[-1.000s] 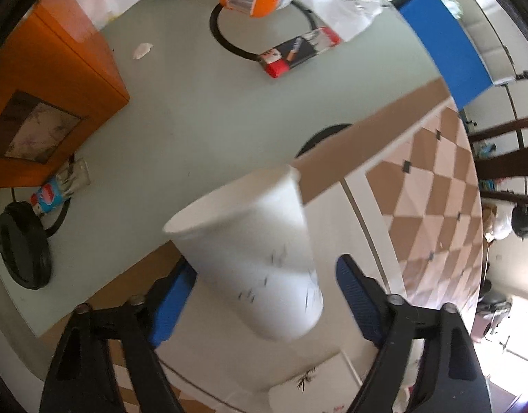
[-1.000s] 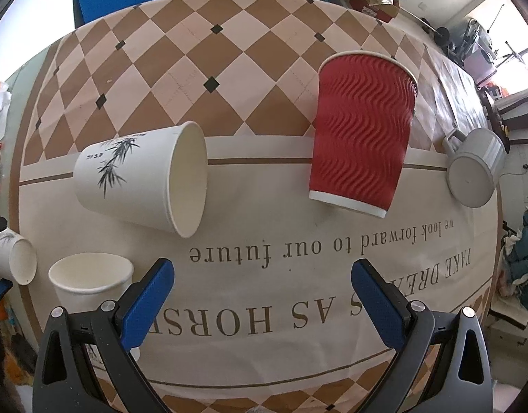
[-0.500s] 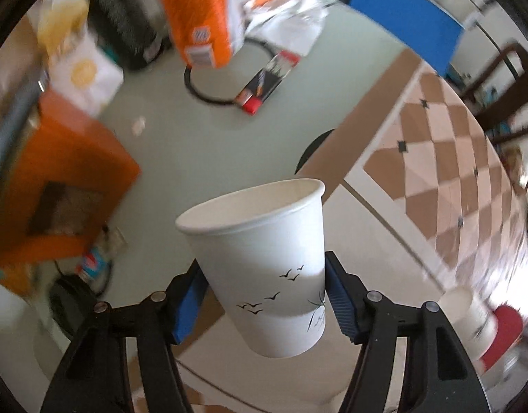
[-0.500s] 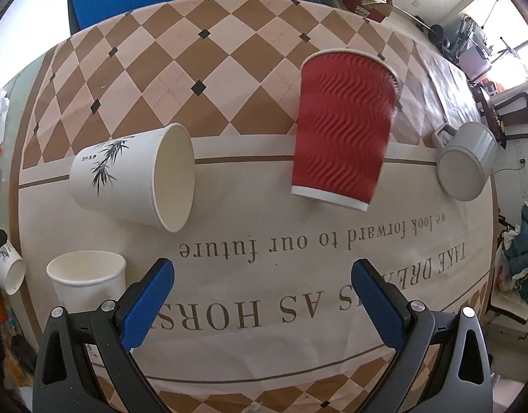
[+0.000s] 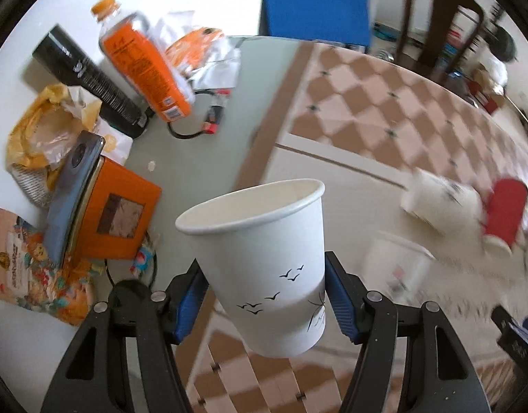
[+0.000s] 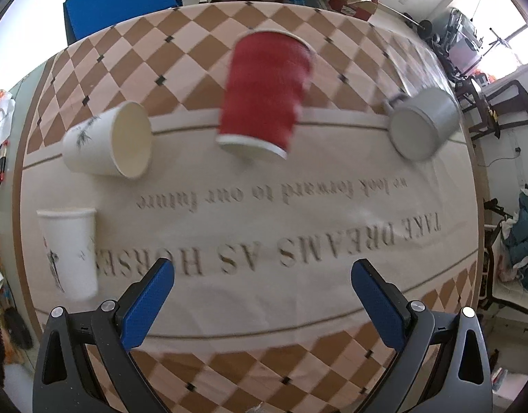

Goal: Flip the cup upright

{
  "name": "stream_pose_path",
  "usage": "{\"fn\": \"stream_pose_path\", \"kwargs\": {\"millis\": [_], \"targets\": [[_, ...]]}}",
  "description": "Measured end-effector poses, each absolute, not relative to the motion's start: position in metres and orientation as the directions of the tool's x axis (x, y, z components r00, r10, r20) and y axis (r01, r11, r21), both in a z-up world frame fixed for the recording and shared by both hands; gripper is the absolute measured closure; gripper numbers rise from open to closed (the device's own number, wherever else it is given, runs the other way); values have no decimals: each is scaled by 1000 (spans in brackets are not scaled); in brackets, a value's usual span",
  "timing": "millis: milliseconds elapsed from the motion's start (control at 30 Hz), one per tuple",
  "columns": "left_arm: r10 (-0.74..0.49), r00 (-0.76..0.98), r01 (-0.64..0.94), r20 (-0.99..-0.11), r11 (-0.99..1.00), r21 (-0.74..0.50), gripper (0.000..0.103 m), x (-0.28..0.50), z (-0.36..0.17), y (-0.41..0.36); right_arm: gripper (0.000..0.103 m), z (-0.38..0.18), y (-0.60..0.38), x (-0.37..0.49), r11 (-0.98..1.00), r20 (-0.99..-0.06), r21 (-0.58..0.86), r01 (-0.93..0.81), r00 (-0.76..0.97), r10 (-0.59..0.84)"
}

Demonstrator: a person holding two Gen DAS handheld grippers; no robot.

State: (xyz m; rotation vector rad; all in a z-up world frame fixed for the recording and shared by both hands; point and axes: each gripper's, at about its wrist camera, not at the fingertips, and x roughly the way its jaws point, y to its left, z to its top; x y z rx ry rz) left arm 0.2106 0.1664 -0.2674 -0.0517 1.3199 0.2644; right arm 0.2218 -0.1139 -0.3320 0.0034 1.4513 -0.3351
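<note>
My left gripper [image 5: 264,296] is shut on a white paper cup with bird prints [image 5: 264,258], held above the table nearly upright with its mouth up. My right gripper [image 6: 262,296] is open and empty above the tablecloth [image 6: 264,220]. In the right wrist view a red ribbed cup [image 6: 264,94] lies on its side at the middle, a white bamboo-print cup [image 6: 107,141] lies on its side to its left, a grey mug [image 6: 422,124] lies on its side at the right, and a white paper cup [image 6: 69,247] stands upright at the left.
The left end of the table holds an orange bottle [image 5: 143,58], a black cylinder [image 5: 88,79], an orange box [image 5: 115,206], a phone [image 5: 71,192], bags and cables. A blue chair [image 5: 315,10] and dark wooden chairs [image 5: 443,17] stand beyond the table.
My left gripper closed on the bird-print cup and turned it from tilted to nearly upright while swinging right. My right gripper pulled back, so the cups look farther away.
</note>
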Motion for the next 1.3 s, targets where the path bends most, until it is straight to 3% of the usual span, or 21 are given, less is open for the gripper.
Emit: {"fn": "stream_pose_path", "kwargs": {"millis": [300, 633, 1133, 1233, 1300], "targets": [[84, 191, -77, -978, 995, 70, 41, 166, -263, 48, 0, -333, -212, 163, 937, -969, -211, 279, 65, -238], [-20, 18, 84, -1000, 996, -18, 41, 142, -329, -101, 0, -365, -332, 116, 890, -962, -261, 374, -30, -270], [18, -51, 135, -999, 991, 11, 38, 160, -374, -158, 0, -387, -375, 119, 880, -970, -243, 408, -77, -232], [15, -46, 135, -999, 991, 9, 29, 167, -377, -158, 0, -384, -380, 121, 876, -969, -244, 415, -76, -234], [24, -32, 143, -999, 990, 19, 14, 172, -378, -158, 0, -383, -382, 122, 873, -968, -248, 419, -74, -239]]}}
